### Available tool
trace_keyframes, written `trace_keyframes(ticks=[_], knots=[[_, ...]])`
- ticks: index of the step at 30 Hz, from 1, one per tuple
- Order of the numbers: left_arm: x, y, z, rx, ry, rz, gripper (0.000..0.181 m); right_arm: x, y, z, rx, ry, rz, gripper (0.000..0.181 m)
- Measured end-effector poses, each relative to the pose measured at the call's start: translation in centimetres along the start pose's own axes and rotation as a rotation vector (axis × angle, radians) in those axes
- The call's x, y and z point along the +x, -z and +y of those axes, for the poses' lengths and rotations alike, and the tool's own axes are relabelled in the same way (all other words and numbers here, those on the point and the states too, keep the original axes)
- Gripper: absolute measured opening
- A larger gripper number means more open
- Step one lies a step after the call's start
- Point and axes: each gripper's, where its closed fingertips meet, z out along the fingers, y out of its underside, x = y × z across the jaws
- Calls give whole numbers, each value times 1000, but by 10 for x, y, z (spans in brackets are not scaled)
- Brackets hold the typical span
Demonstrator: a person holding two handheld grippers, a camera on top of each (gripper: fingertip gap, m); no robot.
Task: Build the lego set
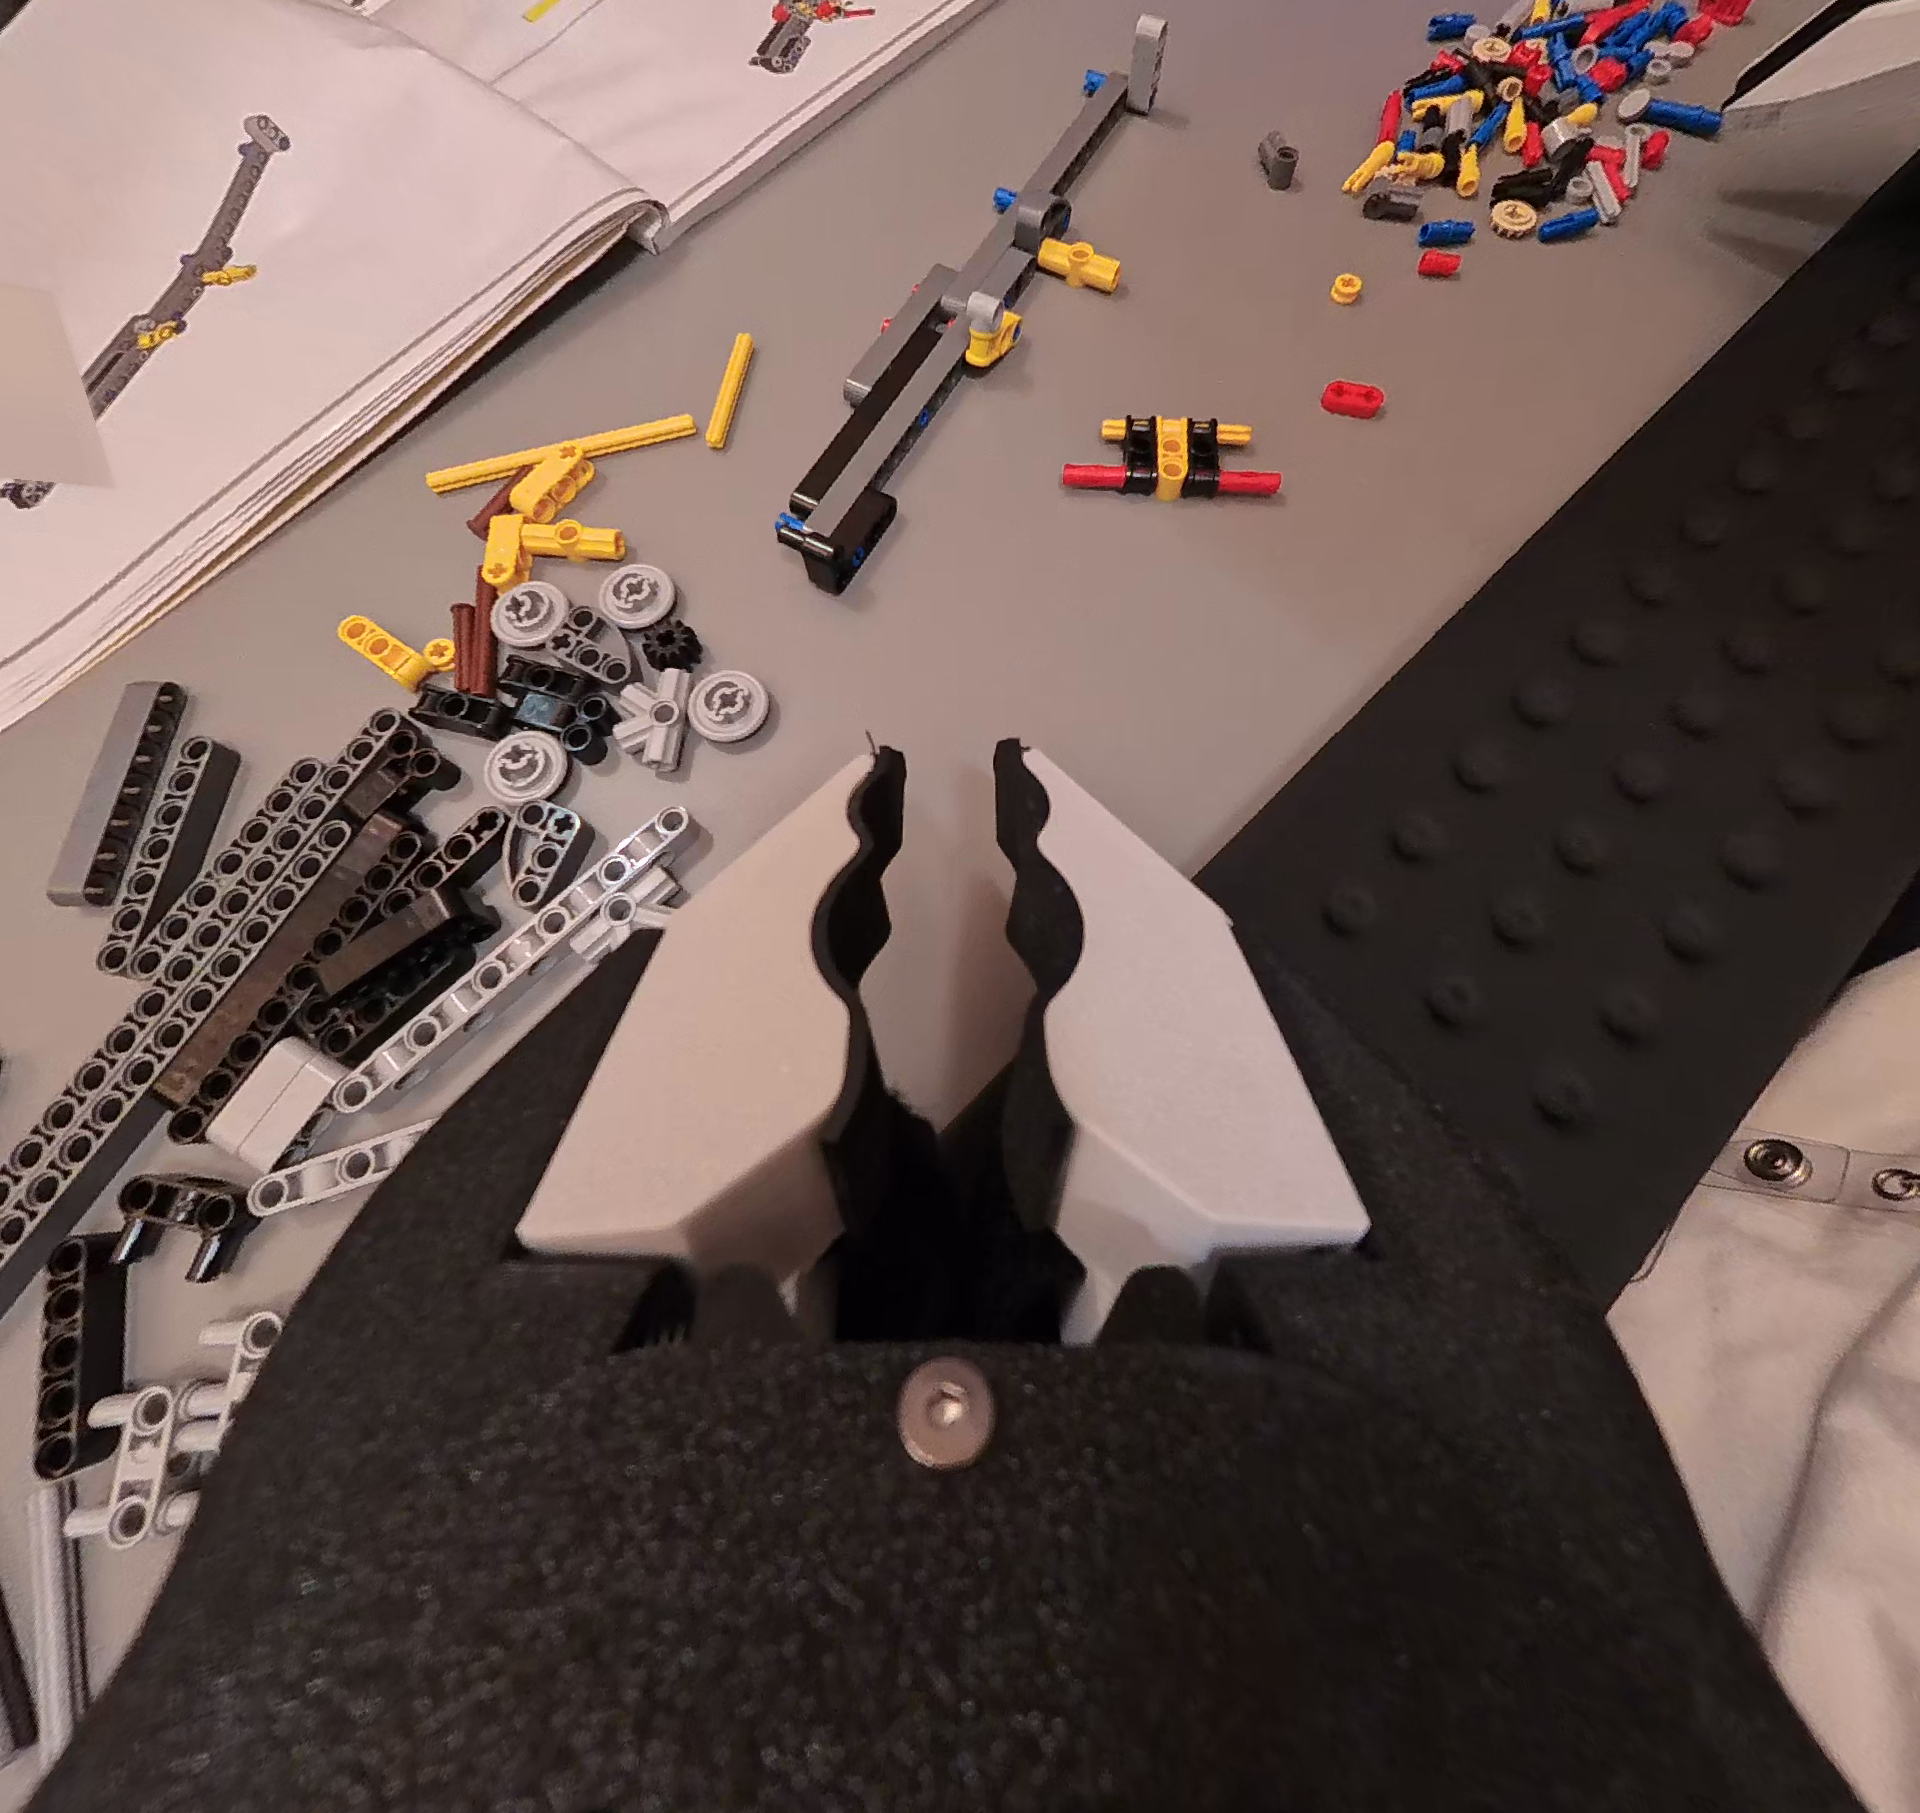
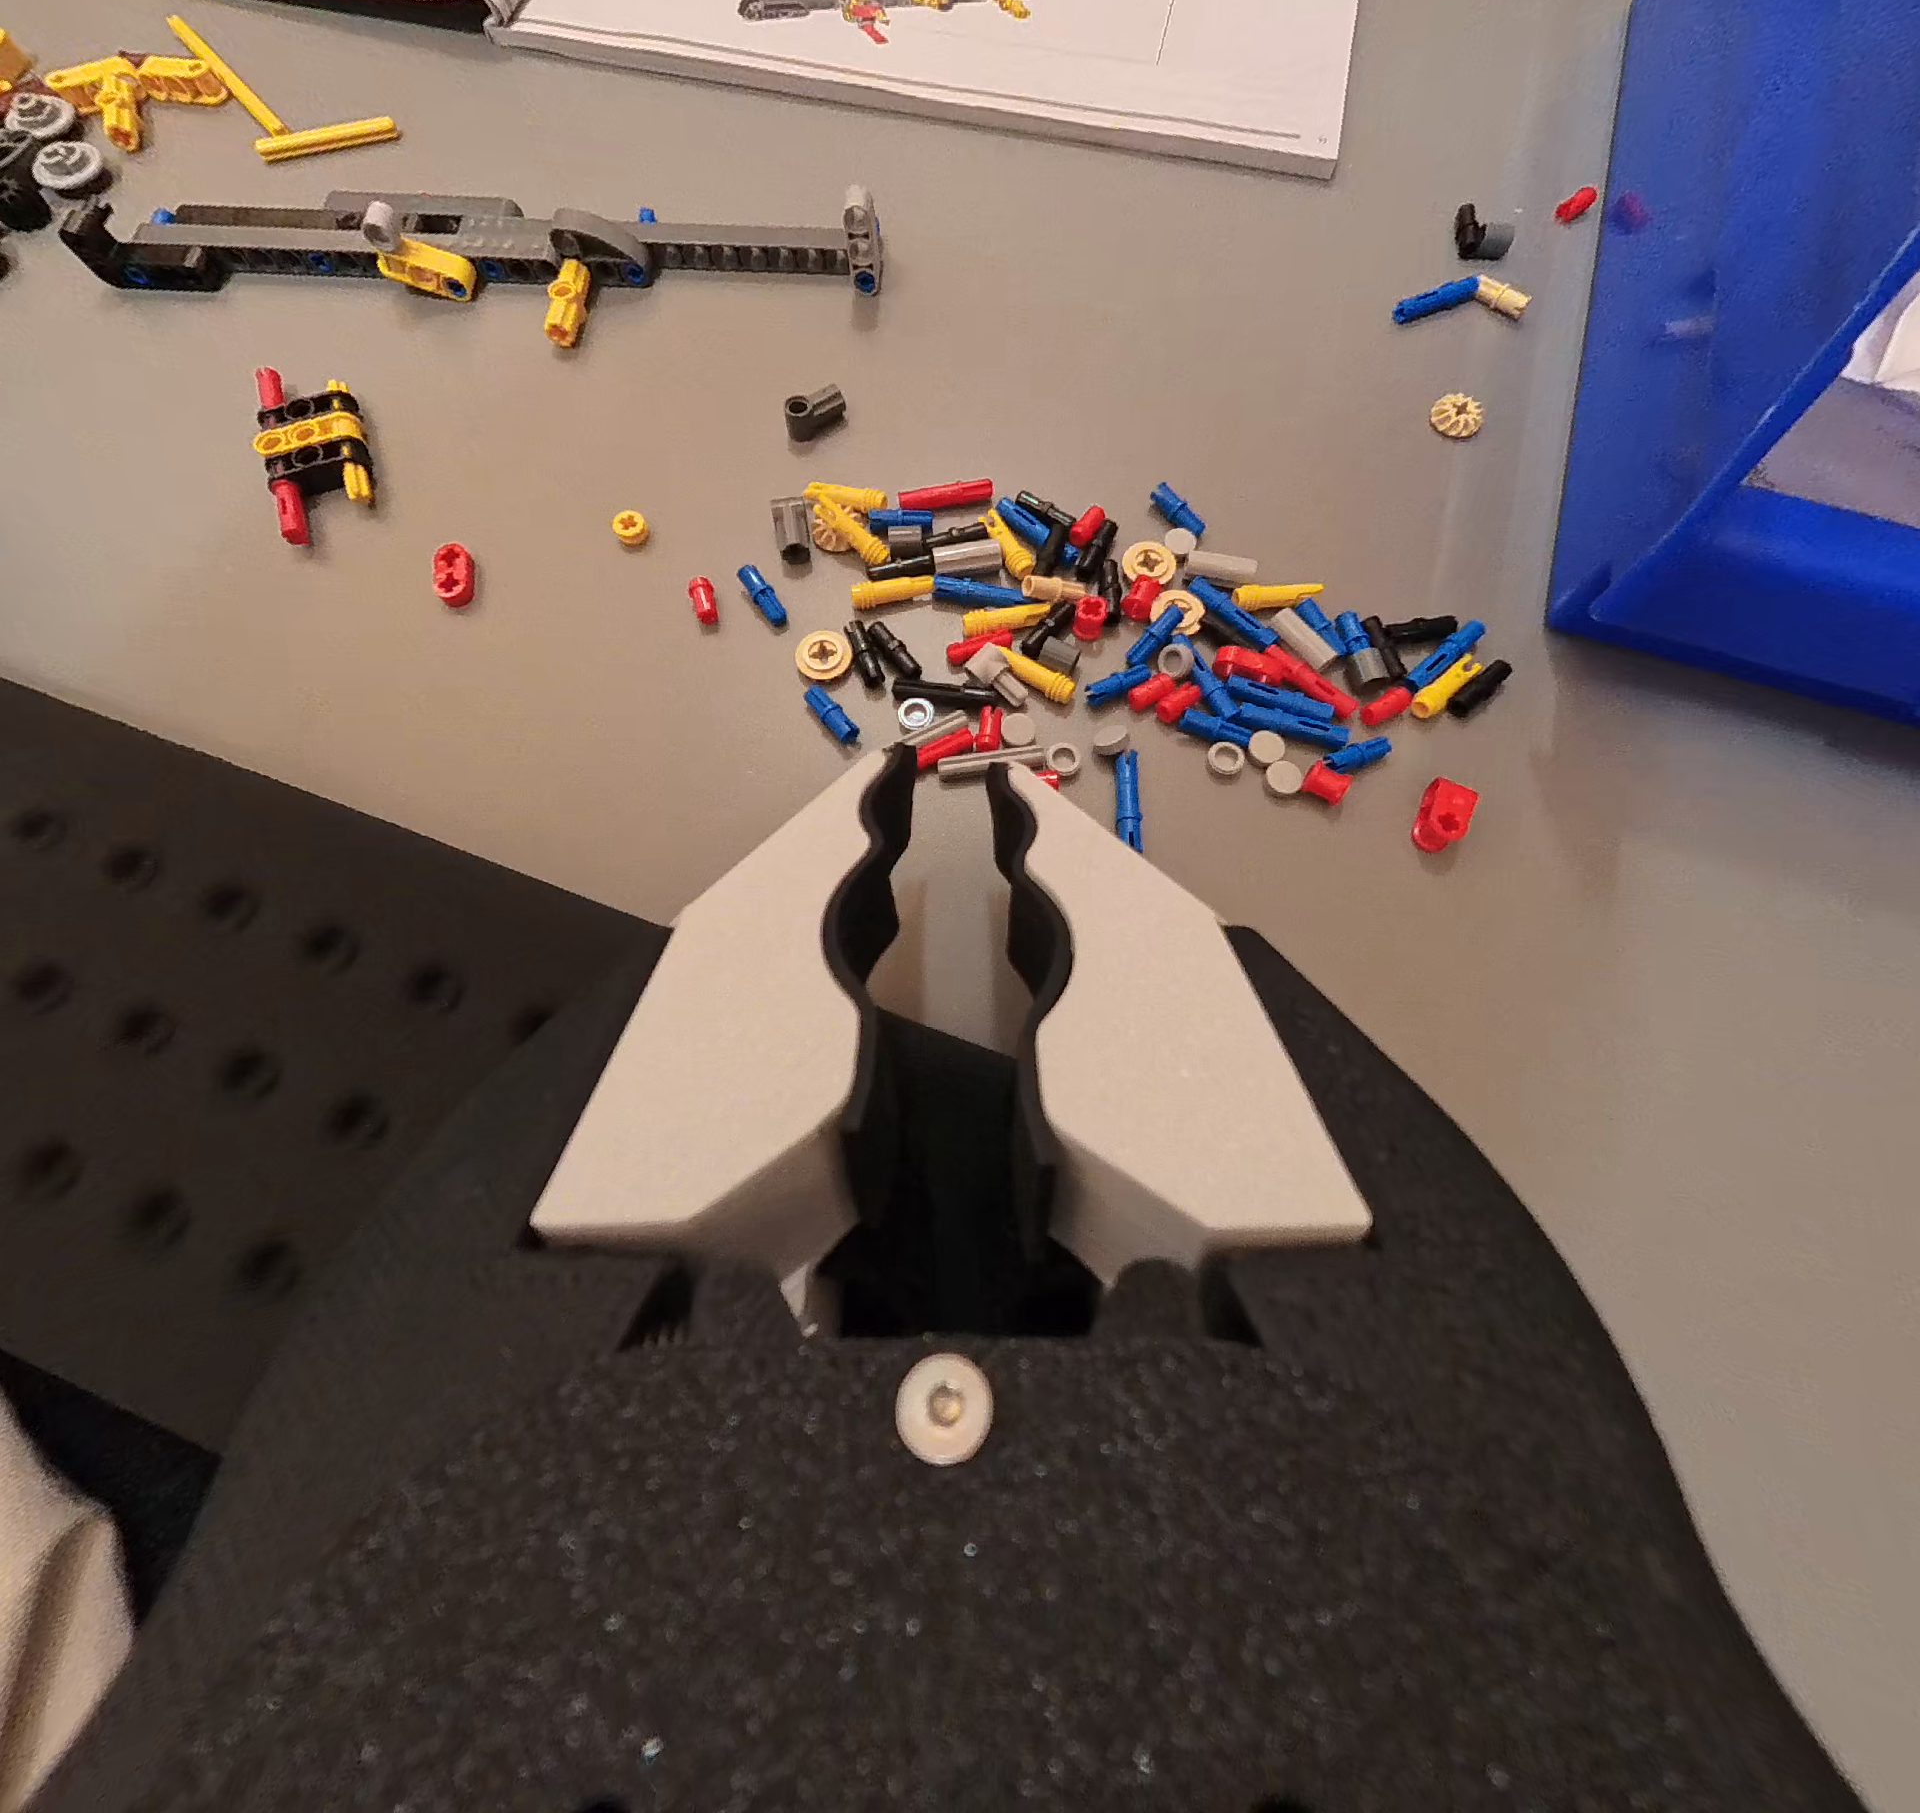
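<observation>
Hovering over grey table (image 2: 1039, 340) beside studded black mat (image 1: 1610, 776), both claws slightly spread, empty.

The table (image 1: 1195, 641) is plain grey. Near right lies a black mat (image 1: 1621, 828) patterned with raised dots. The long beam assembly (image 1: 935, 361) is grey and black with yellow and blue accents. The far-right pin pile (image 2: 1122, 620) mixes blue, red, yellow, black and tan. The bin (image 2: 1766, 309) is blue.
</observation>
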Motion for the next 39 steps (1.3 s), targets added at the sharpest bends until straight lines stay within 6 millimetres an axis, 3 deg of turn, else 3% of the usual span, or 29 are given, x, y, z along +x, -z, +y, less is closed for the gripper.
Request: trace_keyframes(ticks=[1, 13, 15, 18, 20, 22, 26, 39], knots=[[0, 0, 0, -2, 1, 2, 16, 0, 0, 0, 0, 0, 0, 14], [0, -1, 1, -10, -3, 1, 16, 0, 1, 0, 1, -2, -1, 14], [0, -2, 1, -13, 1, 3, 16, 12, 3, -5, 29, -38, 61, 15], [0, -2, 2, -19, 6, 8, 16, 39, 10, -27, 126, -90, 153, 14], [0, -2, 1, -12, 3, 4, 16, 58, -1, -23, 46, -78, 200, 26], [0, -1, 1, -10, -4, -1, 16, 65, -15, -19, -13, -60, 204, 27], [0, -2, 2, -15, -1, -5, 16, 70, -29, -14, -98, -12, 246, 24], [0, -2, 3, -24, 46, 40, 16, 67, -38, -6, -169, -48, 191, 14]])
